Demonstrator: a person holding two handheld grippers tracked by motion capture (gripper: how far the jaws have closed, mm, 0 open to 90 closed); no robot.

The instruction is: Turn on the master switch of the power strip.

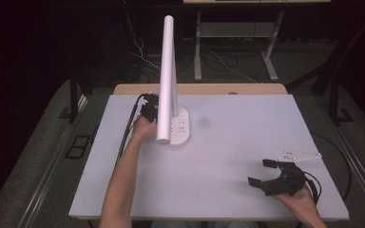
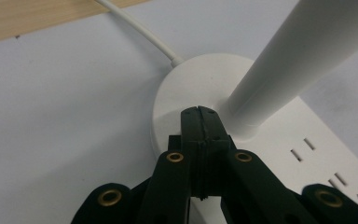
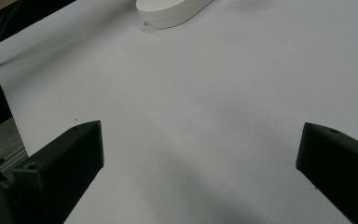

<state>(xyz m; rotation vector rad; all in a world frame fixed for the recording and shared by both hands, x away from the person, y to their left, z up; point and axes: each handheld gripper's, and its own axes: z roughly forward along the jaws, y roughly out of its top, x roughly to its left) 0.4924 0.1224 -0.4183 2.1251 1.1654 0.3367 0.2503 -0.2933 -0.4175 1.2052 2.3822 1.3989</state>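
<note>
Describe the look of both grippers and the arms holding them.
Both are black, two-jawed tools. The left gripper has linked bars with brass-ringed pivot holes and a black cable. The right gripper has blocky, wedge-shaped jaws, a pale three-cornered plate with small holes on top, and a looped black cable. The forearms show no sleeves.

High view looks down; both gripper views, perhaps closer, share the lamp base point(image 2: 186, 88).

My left gripper point(image 2: 199, 112) and right gripper point(image 1: 266, 175) are both black with brass-coloured rivets, the lamp point(image 1: 167, 71) with its base point(image 2: 182, 88) and cord point(image 2: 140, 30) is plain white, the table point(image 1: 228, 142) pale grey-white, and its far edge point(image 1: 204, 89) light wood.
</note>
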